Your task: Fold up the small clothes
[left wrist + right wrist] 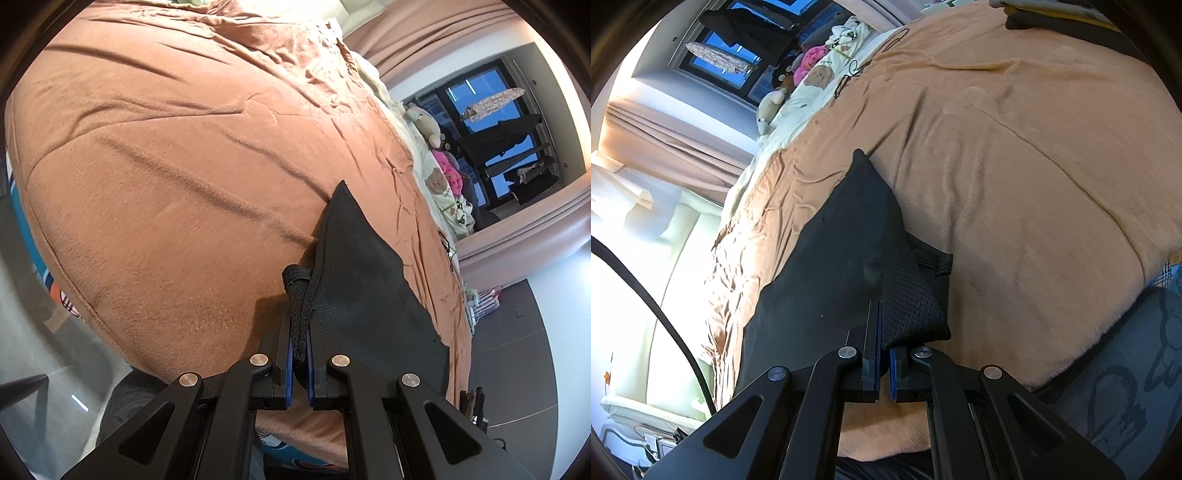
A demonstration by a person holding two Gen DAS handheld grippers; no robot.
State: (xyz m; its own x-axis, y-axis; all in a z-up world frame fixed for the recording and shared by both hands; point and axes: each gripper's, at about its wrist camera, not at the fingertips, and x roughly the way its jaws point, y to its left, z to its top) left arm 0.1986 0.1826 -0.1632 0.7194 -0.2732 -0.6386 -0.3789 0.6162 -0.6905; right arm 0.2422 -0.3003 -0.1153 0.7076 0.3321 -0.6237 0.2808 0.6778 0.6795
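A small black mesh garment [362,280] lies on an orange-brown blanket and stretches away from the fingers in both views. My left gripper [300,354] is shut on its bunched waistband edge and drawstring, between the blue pads. My right gripper [884,354] is shut on another edge of the same black garment [846,258], which is doubled over near the fingers. The far corner of the garment rests on the blanket. The part between the two grippers is hidden.
The orange-brown blanket [166,166] covers a bed. Plush toys and a bear-print sheet [439,181] lie along the bed's far side below a dark window [495,122]. A stack of folded clothes [1052,14] sits at the blanket's far corner. A cream sofa [672,295] stands at the left.
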